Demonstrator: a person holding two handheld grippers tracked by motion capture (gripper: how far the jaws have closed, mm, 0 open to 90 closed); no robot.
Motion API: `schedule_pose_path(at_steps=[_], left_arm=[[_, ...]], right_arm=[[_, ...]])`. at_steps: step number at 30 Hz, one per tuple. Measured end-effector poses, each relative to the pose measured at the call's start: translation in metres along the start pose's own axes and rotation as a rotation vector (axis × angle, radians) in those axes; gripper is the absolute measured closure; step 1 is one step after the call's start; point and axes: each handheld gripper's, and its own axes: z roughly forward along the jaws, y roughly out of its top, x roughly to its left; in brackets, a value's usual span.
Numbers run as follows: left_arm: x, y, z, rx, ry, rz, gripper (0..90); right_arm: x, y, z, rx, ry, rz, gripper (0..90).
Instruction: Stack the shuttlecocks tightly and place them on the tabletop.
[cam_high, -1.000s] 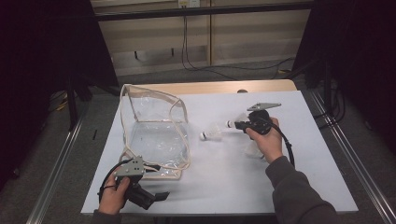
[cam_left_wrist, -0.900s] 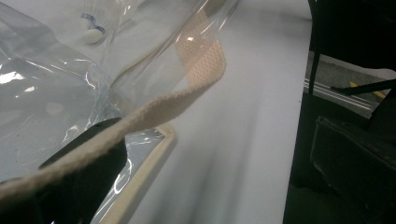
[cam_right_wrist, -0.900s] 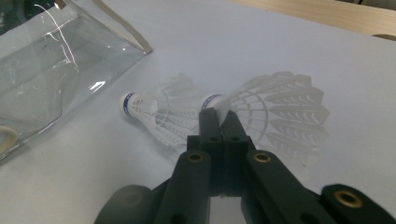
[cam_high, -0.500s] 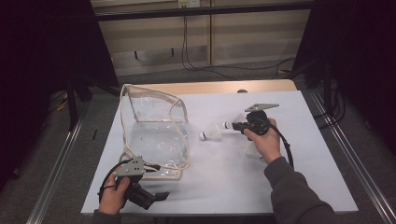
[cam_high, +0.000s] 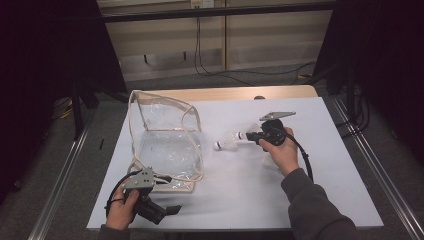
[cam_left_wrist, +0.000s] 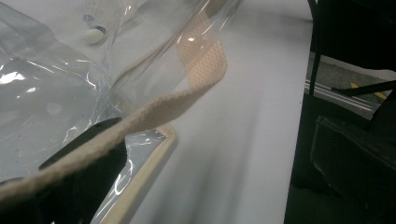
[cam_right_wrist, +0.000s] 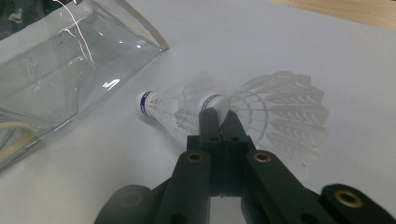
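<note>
Clear bag (cam_high: 167, 145) open, two shuttlecocks (cam_right_wrist: 261, 112) outside near right gripper (cam_right_wrist: 217, 112)

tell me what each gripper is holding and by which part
The right gripper pinches a shuttlecock at its cork tip. The left gripper seems to hold the clear bag by its strap.

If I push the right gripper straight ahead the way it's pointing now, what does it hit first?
The right gripper is shut right behind two shuttlecocks. The nearer shuttlecock sits at its tips, the second shuttlecock just past it. Beyond them, the line probably runs to the clear plastic bag, though depth is hard to judge.
</note>
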Motion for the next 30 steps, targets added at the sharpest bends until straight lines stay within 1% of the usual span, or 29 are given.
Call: schedule_pose_path(at_steps=[7, 12, 17, 30], left_arm=[[0.0002, 0.0000, 0.0001, -0.001, 0.001, 0.001, 3.7], [0.0000, 0.0000, 0.0003, -0.004, 0.000, -0.003, 3.7], [0.0004, 0.0000, 0.0001, -0.002, 0.000, 0.002, 3.7], [0.0004, -0.0001, 0.0000, 0.000, -0.001, 0.003, 3.7]], right_arm=[[0.0006, 0.0000, 0.0005, 0.001, 0.000, -0.002, 90.0], [0.0013, -0.0002, 0.0023, 0.009, 0.008, -0.003, 90.0], [0.0033, -0.0002, 0.0047, 0.012, 0.012, -0.008, 90.0], [0.0074, -0.0011, 0.0086, 0.017, 0.039, -0.022, 90.0]])
